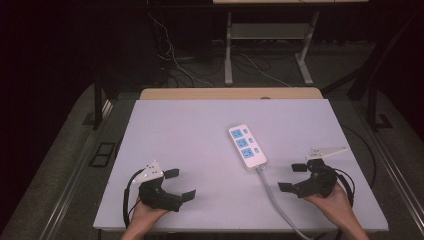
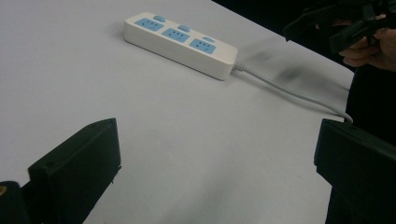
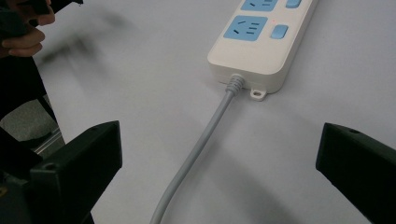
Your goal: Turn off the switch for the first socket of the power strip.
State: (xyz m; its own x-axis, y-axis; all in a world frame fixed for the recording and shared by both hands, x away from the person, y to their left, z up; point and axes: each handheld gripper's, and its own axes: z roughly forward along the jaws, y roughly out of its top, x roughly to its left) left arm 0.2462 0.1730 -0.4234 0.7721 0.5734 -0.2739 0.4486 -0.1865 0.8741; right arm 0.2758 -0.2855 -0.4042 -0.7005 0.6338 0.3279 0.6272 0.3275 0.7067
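Note:
A white power strip point(image 1: 247, 146) with three blue sockets and blue switches lies right of the middle of the white table point(image 1: 200, 125). Its grey cable point(image 1: 277, 200) runs off the near edge. My left gripper point(image 1: 180, 184) is open near the front left, empty, jaws pointing right toward the strip point(image 2: 180, 42). My right gripper point(image 1: 293, 178) is open at the front right, empty, jaws pointing left at the cable point(image 3: 201, 149) just below the strip's end point(image 3: 257, 46). Each gripper view shows the other hand's gripper far off: the right one point(image 2: 336, 23), the left one point(image 3: 28, 9).
The white board rests on a wooden tabletop point(image 1: 230, 93) that shows at the far edge. Beyond stand a dark floor with loose cables point(image 1: 180, 65) and a white table frame point(image 1: 265, 45). A dark stand point(image 1: 97, 100) rises at the left.

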